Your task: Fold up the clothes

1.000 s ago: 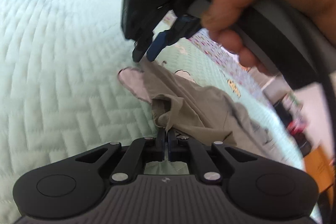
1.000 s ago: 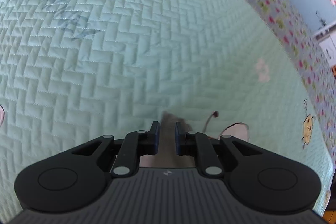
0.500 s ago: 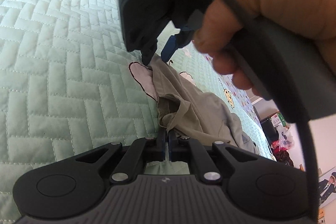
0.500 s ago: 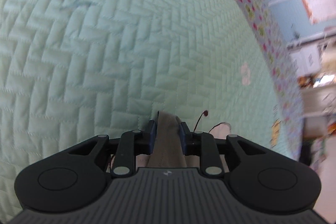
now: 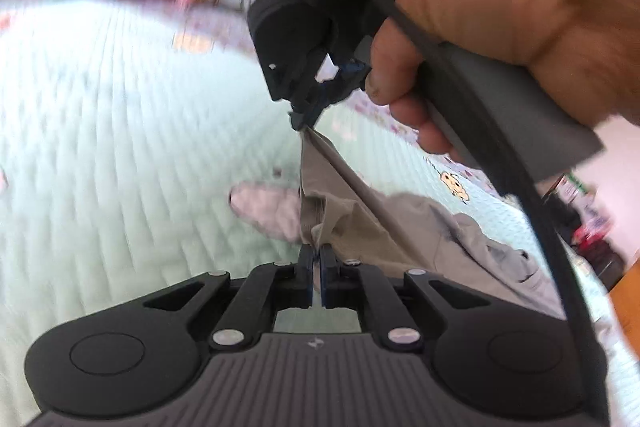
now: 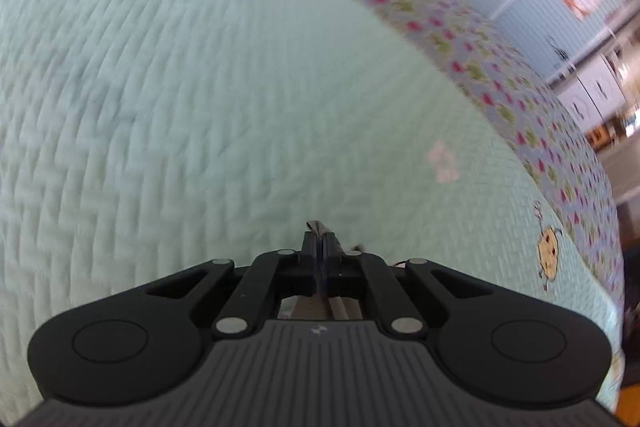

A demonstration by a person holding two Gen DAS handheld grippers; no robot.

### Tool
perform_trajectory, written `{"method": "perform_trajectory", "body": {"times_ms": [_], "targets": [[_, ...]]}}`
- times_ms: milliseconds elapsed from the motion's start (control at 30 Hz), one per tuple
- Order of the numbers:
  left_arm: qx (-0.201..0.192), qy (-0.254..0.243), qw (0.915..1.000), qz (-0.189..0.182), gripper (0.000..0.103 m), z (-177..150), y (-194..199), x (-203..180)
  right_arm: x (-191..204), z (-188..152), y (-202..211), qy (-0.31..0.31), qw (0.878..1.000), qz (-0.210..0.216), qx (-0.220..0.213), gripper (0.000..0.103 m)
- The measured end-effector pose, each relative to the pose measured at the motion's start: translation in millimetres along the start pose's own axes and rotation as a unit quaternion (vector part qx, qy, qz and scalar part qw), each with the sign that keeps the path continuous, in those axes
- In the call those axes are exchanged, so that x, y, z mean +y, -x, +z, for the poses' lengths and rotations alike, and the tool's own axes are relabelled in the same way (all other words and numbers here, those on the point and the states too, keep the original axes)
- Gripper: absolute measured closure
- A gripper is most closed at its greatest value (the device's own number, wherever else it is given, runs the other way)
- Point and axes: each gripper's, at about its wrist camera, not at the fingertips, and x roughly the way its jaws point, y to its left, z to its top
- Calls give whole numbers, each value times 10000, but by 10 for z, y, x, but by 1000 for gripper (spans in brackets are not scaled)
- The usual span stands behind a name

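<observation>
Both claws grip one edge of the olive garment (image 5: 360, 223), left claw (image 5: 316, 259) nearer, right claw (image 5: 306, 115) beyond, the rest trailing toward the bed's (image 5: 120, 147) right edge

A home bedroom: a mint quilted bedspread (image 6: 200, 107) with a cartoon-print border (image 6: 500, 75) covers the bed.

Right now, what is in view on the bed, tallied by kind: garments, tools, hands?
Garments: 1, an olive-grey garment on the mint quilt
Tools: 2, the left tool and the right tool, each shut on the garment
Hands: 1, the hand holding the right tool
Total: 4
</observation>
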Motion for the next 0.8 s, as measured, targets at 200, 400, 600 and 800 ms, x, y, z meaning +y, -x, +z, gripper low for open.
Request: {"method": "perform_trajectory", "body": {"times_ms": [200, 400, 600, 800], "targets": [[-310, -660, 9971, 235, 101, 29, 170, -250, -359, 22, 91, -771, 9958, 393, -306, 101], [-2, -548, 9982, 225, 100, 37, 111, -101, -359, 7, -107, -1036, 9911, 679, -487, 99], [281, 980, 9948, 88, 100, 157, 305, 457, -351, -3, 47, -946, 9848, 945, -1107, 84], [-366, 2769, 9601, -127, 98, 239, 608, 1281, -467, -553, 467, -1044, 9807, 1162, -1175, 84]]}}
